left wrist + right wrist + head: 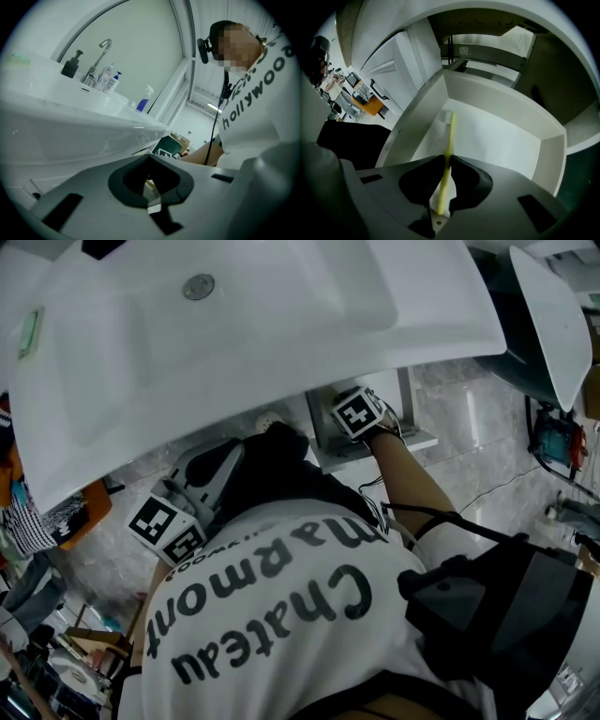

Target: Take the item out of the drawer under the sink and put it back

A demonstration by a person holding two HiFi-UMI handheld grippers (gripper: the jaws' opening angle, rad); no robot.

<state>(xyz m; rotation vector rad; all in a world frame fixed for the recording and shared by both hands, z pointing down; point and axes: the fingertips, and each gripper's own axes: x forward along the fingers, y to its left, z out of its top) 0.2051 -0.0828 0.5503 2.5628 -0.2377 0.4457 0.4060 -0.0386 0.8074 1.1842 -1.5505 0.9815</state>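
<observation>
Right gripper [446,161]: jaws clenched on slim yellow plastic toothbrush [450,136] above white drawer [501,103], bristles [447,117] at 12 o'clock. Left gripper [150,173]: jaws closed, empty. Likely return step: lower, release.

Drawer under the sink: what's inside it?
A yellow toothbrush, clamped in the right gripper, points into the drawer, with its bristles near one side wall. Beyond it only the white floor and walls show. The gripper's body covers the drawer's near end.
</observation>
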